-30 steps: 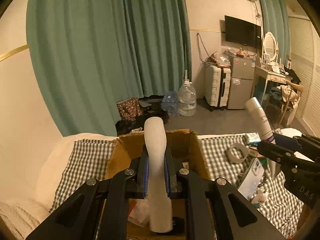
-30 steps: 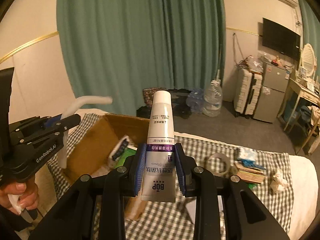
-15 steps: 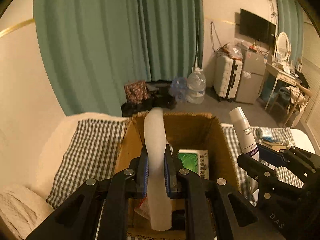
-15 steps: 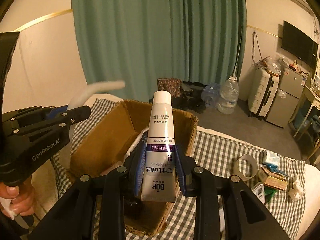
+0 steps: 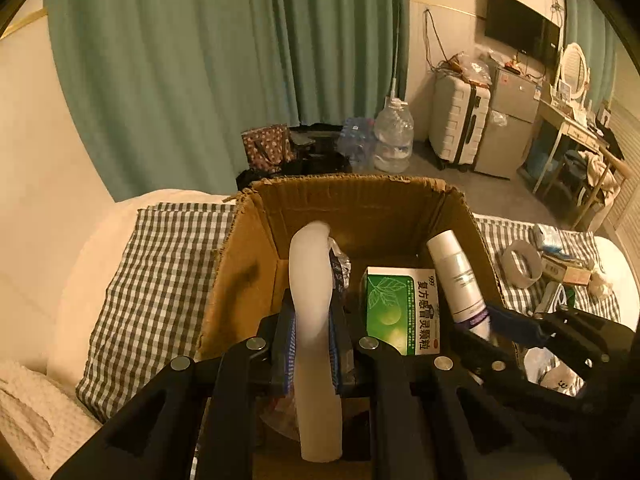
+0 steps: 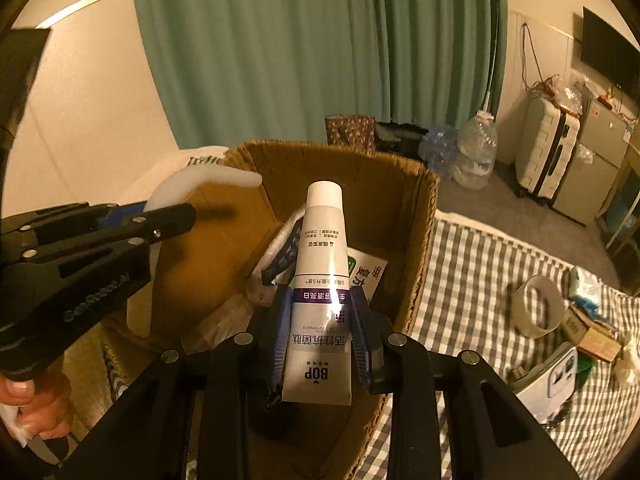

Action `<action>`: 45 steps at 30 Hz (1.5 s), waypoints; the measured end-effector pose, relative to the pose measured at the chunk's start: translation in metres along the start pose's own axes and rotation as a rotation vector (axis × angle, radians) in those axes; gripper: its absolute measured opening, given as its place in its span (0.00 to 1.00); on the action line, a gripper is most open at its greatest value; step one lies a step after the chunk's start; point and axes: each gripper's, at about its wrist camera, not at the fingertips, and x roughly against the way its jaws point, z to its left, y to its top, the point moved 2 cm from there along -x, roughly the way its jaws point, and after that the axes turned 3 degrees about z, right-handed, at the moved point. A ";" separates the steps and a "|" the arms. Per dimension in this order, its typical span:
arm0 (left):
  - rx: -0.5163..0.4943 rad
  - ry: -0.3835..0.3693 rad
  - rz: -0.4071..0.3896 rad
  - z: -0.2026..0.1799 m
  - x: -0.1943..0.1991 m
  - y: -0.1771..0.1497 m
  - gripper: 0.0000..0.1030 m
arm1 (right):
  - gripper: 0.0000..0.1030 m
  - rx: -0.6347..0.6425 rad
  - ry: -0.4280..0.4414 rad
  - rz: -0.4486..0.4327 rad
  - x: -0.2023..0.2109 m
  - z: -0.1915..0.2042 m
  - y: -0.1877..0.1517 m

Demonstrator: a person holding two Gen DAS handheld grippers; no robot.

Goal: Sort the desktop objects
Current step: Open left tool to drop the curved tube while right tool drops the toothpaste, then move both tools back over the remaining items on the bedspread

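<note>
Your left hand-held gripper (image 5: 312,344) is clamped on a curved white piece (image 5: 310,280), your right hand-held gripper (image 6: 320,340) on a toothpaste tube (image 6: 322,280); both hang over the open box (image 5: 256,248). Inside it lie a green carton (image 5: 396,308) and a wrapped packet (image 6: 280,256). Right of the box, a tape roll (image 6: 536,304) sits on the checked cloth (image 6: 472,264).

Both grippers have come down and forward over the cardboard box (image 5: 248,264), which a second ago sat low and partly hidden and now fills the middle of each wrist view. The left gripper (image 5: 314,344) now holds its curved white piece (image 5: 312,280) above the box's inside. The right gripper (image 6: 320,336) has brought the toothpaste tube (image 6: 322,280) over the opening, where the green medicine box (image 5: 402,308) has come into sight.
</note>
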 end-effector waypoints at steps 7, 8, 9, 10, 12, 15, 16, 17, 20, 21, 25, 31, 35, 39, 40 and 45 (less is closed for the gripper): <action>0.007 0.030 0.044 0.003 -0.019 -0.001 0.39 | 0.28 0.010 0.005 0.024 -0.010 0.002 -0.004; 0.012 0.041 0.042 0.003 -0.018 0.000 0.50 | 0.28 0.019 -0.005 0.019 -0.008 0.004 -0.004; 0.017 0.048 0.032 0.003 -0.015 0.001 0.65 | 0.28 0.032 -0.019 0.011 -0.005 0.006 -0.003; 0.020 0.048 0.018 0.003 -0.011 0.001 0.67 | 0.28 0.040 -0.023 0.004 -0.003 0.007 -0.002; 0.023 0.030 -0.003 0.005 -0.004 0.003 0.67 | 0.28 0.041 -0.024 -0.012 0.003 0.007 0.000; 0.024 0.021 -0.027 0.003 0.004 0.006 0.67 | 0.28 0.032 -0.031 -0.029 0.011 0.006 0.002; 0.022 0.020 -0.035 0.002 0.006 0.006 0.67 | 0.28 0.028 -0.033 -0.036 0.014 0.005 0.003; 0.022 0.016 -0.047 0.000 0.009 0.007 0.67 | 0.28 0.023 -0.035 -0.044 0.019 0.003 0.004; 0.006 0.006 -0.071 -0.010 0.018 0.009 0.67 | 0.28 0.003 -0.045 -0.058 0.031 -0.003 0.006; -0.001 0.011 -0.085 -0.014 0.023 0.010 0.67 | 0.28 -0.006 -0.048 -0.062 0.036 -0.006 0.006; -0.004 0.002 -0.116 -0.025 0.038 0.013 0.68 | 0.28 -0.028 -0.066 -0.089 0.058 -0.019 0.004; 0.023 -0.007 -0.158 -0.037 0.058 0.018 0.75 | 0.35 -0.055 -0.098 -0.125 0.097 -0.041 0.000; 0.031 -0.011 -0.196 -0.047 0.072 0.021 0.92 | 0.59 -0.107 -0.144 -0.158 0.124 -0.060 -0.005; 0.025 0.004 -0.234 -0.059 0.091 0.022 0.98 | 0.59 -0.158 -0.171 -0.199 0.158 -0.083 -0.009; 0.020 0.006 -0.248 -0.063 0.097 0.023 0.98 | 0.60 -0.165 -0.179 -0.208 0.165 -0.088 -0.010; -0.003 -0.018 -0.302 -0.085 0.122 0.020 1.00 | 0.64 -0.175 -0.226 -0.240 0.198 -0.106 -0.018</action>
